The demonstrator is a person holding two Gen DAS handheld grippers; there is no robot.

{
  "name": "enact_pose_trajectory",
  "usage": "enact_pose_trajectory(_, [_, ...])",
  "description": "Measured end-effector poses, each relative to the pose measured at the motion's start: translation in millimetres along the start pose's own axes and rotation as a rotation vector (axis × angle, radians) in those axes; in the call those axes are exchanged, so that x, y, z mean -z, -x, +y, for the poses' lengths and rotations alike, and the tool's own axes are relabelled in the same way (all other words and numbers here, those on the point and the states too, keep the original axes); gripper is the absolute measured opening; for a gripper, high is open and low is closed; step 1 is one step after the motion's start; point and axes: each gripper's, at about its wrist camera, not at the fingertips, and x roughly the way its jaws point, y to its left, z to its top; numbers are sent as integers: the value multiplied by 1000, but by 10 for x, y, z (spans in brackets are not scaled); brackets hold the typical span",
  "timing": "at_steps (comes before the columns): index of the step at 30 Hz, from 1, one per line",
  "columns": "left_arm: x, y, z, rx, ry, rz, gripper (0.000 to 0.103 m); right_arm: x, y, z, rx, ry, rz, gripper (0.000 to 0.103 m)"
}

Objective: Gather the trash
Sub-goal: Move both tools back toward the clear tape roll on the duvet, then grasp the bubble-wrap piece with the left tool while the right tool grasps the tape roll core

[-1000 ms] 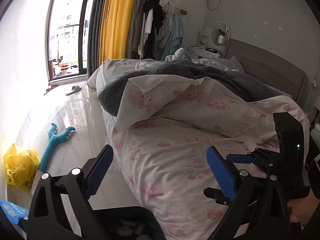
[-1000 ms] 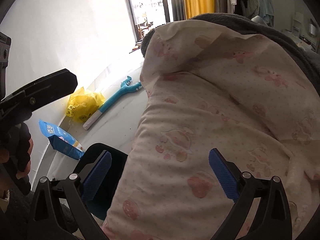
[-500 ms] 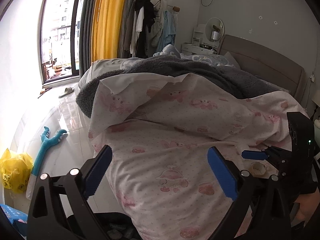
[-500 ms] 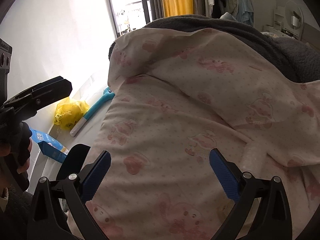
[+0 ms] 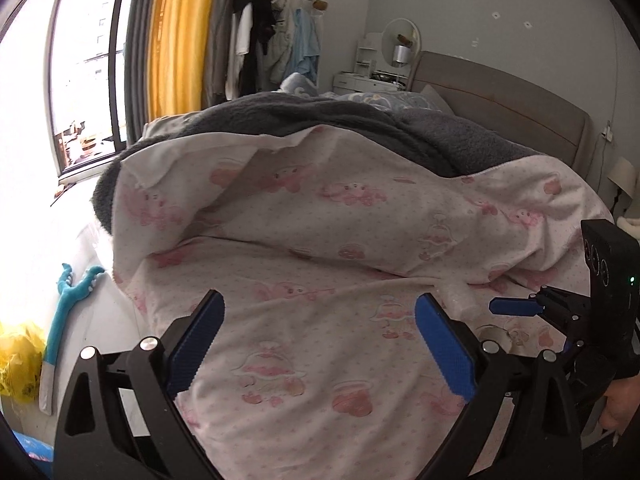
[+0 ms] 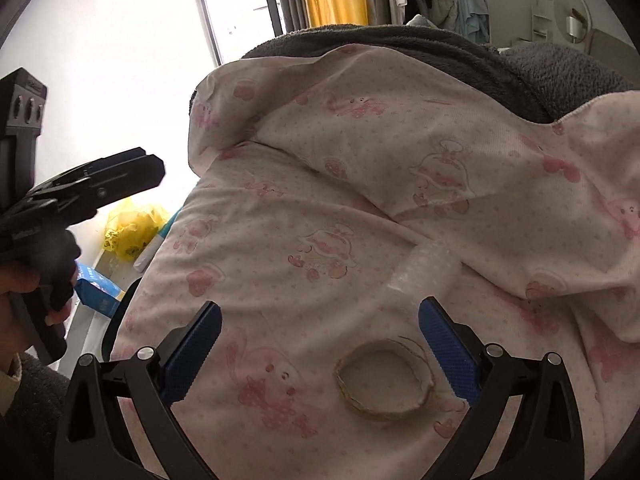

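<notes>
Your right gripper [image 6: 320, 354] hangs fingers apart over the twine ring [image 6: 384, 380], ready to pinch; left gripper [image 5: 316, 346] likewise apart, empty.

Soft matt cotton-like cloth on the pink-printed quilt [image 6: 360, 208], dotted and faintly creased. Thick, fuzzy grey fleece on the blanket [image 5: 360, 120] above it. Rough, fibrous jute twine wound round the flattened ring [image 6: 384, 380]. Clear, bumpy bubble-wrap plastic on the small roll [image 6: 424, 272]. Matt black plastic on the right hand-held gripper [image 6: 320, 348], with ribbed blue rubbery pads [image 6: 448, 356] and shiny metal screws. Crinkled glossy yellow plastic bag [image 6: 132, 228].
</notes>
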Motion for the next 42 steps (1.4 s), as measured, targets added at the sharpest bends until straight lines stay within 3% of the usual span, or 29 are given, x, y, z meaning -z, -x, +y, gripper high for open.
enact_pose_trajectory(12, [1,-306,-315,113,-58,50,97,204,-7,-311,-50,-14,18,98])
enact_pose_trajectory(27, [9,-651,-679,209,-73,85,96,326,32,-437,-60,23,28,52])
enact_pose_trajectory(42, [60,-995,-1081,225,-65,163,84,429,425,-791,-23,-18,-22,51])
